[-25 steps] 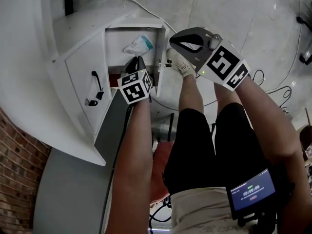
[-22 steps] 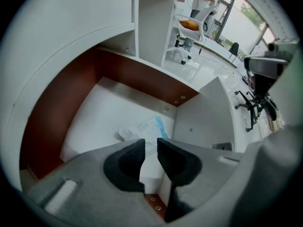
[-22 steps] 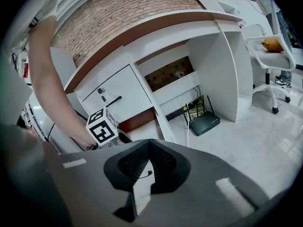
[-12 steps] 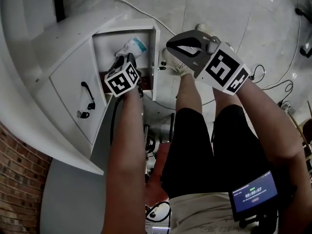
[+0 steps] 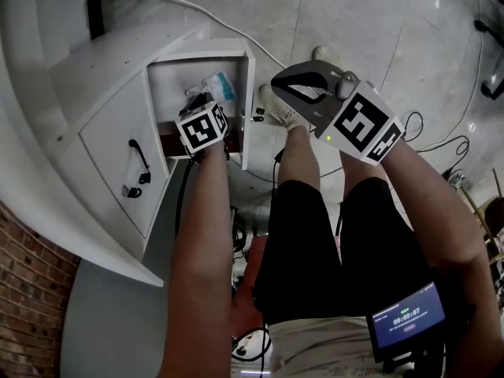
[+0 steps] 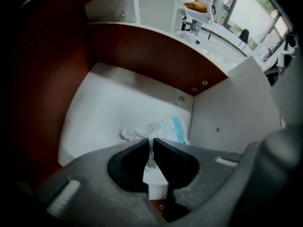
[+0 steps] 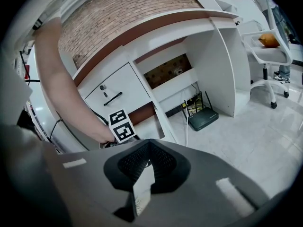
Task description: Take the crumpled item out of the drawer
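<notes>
While the drawer (image 5: 247, 109) is standing pulled out, the left gripper (image 6: 151, 143) is reaching straight down into it for the crumpled wrapper (image 6: 163, 129).
Its jaws have just been closing and are pinching a fold of the crumpled wrapper, which is lying by the drawer's far right corner; the right gripper (image 7: 149, 148) is hanging off to the right, jaws together and empty.
</notes>
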`<state>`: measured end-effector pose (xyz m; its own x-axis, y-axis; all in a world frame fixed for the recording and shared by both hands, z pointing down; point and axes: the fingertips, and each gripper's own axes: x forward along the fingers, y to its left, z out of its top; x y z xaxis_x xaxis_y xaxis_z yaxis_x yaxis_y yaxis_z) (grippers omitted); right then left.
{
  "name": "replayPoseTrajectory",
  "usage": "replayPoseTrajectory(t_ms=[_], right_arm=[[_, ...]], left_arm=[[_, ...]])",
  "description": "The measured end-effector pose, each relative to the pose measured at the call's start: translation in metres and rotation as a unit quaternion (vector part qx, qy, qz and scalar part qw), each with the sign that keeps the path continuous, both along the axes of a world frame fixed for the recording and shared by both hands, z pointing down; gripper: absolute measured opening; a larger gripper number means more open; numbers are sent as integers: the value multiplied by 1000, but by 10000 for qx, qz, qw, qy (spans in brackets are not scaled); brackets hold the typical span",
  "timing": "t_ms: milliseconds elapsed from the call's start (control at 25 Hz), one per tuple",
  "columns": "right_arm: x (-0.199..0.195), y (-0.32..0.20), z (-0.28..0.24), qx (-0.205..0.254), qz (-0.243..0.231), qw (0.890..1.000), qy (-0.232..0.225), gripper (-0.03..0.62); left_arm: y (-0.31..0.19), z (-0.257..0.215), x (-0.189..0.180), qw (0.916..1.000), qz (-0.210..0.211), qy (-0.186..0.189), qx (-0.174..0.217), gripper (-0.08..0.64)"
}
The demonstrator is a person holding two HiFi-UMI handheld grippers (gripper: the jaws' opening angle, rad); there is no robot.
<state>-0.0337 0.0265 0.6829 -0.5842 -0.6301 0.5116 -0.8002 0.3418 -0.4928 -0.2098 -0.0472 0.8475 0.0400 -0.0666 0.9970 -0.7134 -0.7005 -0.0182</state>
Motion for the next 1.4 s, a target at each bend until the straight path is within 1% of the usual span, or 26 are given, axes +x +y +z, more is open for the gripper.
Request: replayPoseTrajectory(t_ms=[240,400,480,520,680,800,920,1080,1240,1400], right_arm=[[4,1,-9,-21,-58,10000,7,9],[-4,1,-18,54,-262,9996,36,8],[-7,0,-22,88,-374,9992,61,8],[-8,0,-24,104,-421,9990,75,8],[-10,7,-38,66,-512,9986,98,8],[-9,18,-53,-18,-548,9984,129,8],[-11,26,-62,-81,-598,9981,149,8],[-18,32,-77,-137,-650,9976,181,8],[-18,29,-108,9,-764,9963,382,8],[-22,23,-125,66,-813,9958,423,9]], left_arm=[[-1,-17,12,9998,-39,127,179,31],[-3,-37,15,9991,-89,248,347,31],[-5,-48,16,9985,-174,330,412,31],[-7,-54,17,9979,-282,391,442,31],[-7,-84,19,9926,-841,707,522,31],[-1,-109,23,9880,-1104,929,554,31],[7,-126,23,9840,-1319,1069,549,29],[24,-153,20,9784,-1529,1296,514,29],[36,-192,26,9698,-1684,1660,591,29],[46,-213,19,9680,-1716,1739,568,29]])
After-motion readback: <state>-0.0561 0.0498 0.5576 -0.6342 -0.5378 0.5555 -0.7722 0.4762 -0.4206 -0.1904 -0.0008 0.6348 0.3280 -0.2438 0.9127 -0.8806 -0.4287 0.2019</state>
